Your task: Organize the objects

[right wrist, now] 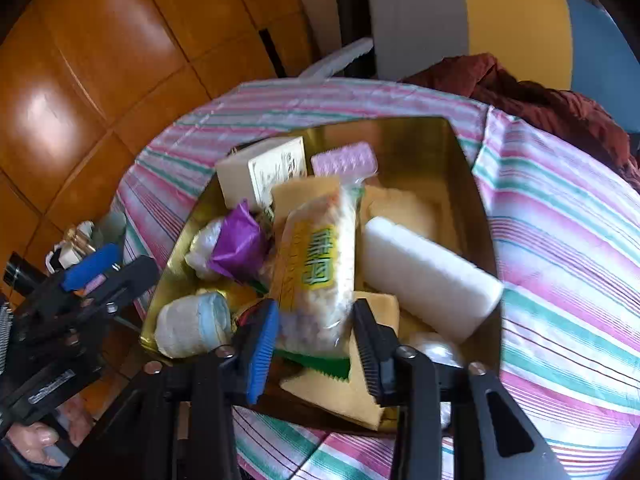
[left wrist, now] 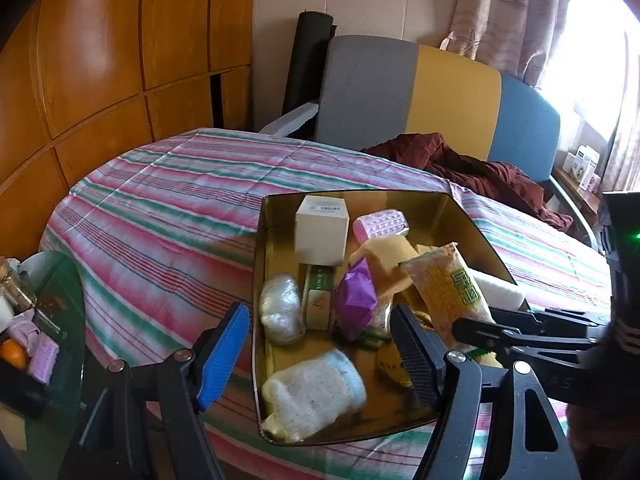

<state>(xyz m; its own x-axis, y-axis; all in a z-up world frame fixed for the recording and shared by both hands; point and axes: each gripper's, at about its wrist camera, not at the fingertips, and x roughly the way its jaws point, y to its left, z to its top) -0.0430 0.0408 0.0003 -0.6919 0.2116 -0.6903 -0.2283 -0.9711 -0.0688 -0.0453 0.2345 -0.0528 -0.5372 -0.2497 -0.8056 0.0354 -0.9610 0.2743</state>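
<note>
Left wrist view: the gold tin [left wrist: 276,216] on the striped surface [left wrist: 160,200] already holds most items, the left claw [left wrist: 320,360] standing open and empty above the rolled sock [left wrist: 316,392]; right wrist view: the right claw [right wrist: 316,344] grips the snack packet [right wrist: 316,264] over the tin, placement apparently pending.
</note>
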